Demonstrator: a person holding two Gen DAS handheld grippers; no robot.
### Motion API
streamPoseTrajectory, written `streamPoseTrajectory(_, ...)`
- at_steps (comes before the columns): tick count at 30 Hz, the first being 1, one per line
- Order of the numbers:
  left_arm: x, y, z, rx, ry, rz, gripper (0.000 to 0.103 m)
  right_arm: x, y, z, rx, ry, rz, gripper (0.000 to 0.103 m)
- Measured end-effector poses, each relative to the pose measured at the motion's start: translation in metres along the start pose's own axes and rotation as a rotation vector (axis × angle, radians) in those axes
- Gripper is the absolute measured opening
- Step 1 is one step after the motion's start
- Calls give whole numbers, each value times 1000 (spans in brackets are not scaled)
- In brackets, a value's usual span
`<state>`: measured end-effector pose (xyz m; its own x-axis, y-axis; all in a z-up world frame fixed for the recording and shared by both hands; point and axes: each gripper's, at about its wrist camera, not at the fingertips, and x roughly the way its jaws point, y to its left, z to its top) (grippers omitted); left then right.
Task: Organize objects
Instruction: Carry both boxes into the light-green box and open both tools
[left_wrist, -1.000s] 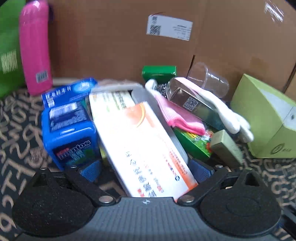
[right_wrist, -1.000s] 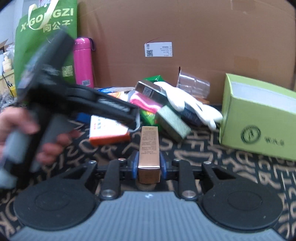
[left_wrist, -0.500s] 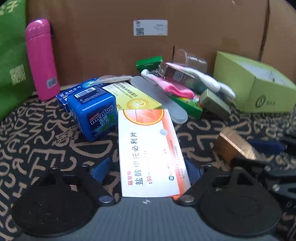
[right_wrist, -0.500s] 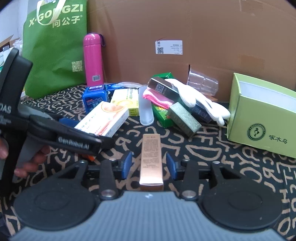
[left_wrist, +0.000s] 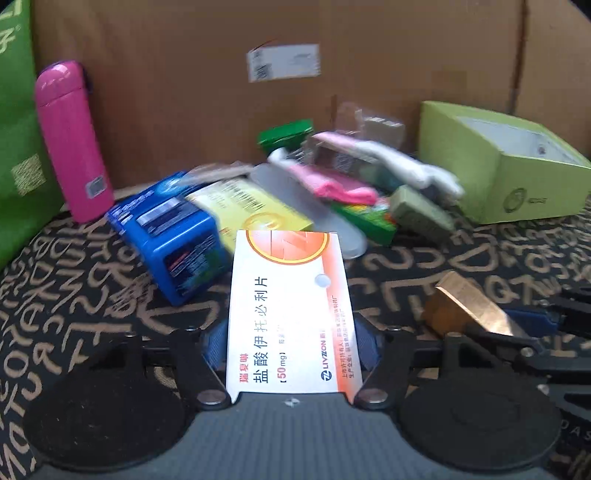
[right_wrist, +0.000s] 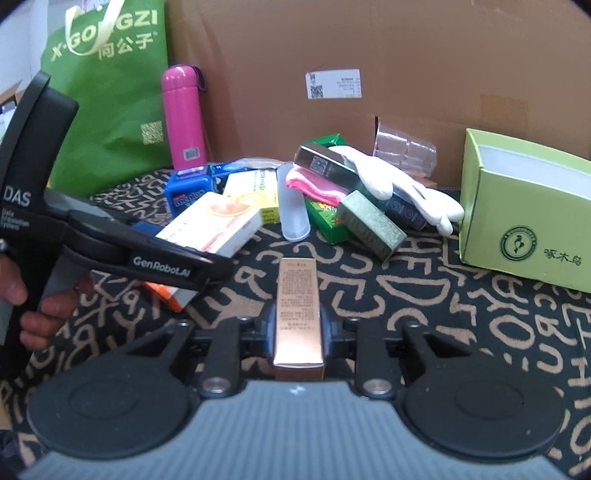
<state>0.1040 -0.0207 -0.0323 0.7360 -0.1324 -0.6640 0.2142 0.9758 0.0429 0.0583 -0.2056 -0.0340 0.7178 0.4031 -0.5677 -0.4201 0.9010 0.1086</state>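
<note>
My left gripper is shut on a white and orange medicine box, held above the patterned cloth; the box also shows in the right wrist view. My right gripper is shut on a slim copper box, which also shows in the left wrist view. Behind lies a pile: a blue Mentos tub, a yellow box, a pink cloth, white gloves and a grey-green box.
An open light green box stands at the right. A pink bottle and a green bag stand at the back left against a cardboard wall. A clear cup lies behind the pile.
My left gripper has pulled the medicine box back out of the pile toward me. My right gripper opened around the copper box half a second ago and is closed on it again.
</note>
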Motion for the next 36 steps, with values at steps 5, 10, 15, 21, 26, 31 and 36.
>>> streamPoseTrajectory(5, -36, -36, 33, 82, -148, -105, 70, -40, -23, 19, 17, -90, -56, 24)
streamPoseTrajectory(10, -45, -83, 96, 131, -267, -228, 70, -80, -75, 64, 36, -208, -228, 24)
streamPoseTrajectory(15, -10, -129, 153, 108, -279, -298, 70, -78, -135, 105, 58, -224, -383, 24)
streamPoseTrajectory(21, 61, -167, 186, 82, -186, -315, 70, -30, -205, 121, 140, -118, -461, 24)
streamPoseTrajectory(26, 98, -180, 183, 98, -133, -332, 71, 16, -237, 108, 185, 14, -444, 24)
streamPoseTrajectory(31, 114, -180, 183, 48, -106, -360, 91, 40, -245, 101, 151, 86, -450, 50)
streamPoseTrajectory(36, 101, -178, 187, 37, -135, -347, 92, 25, -238, 102, 70, 32, -504, 91)
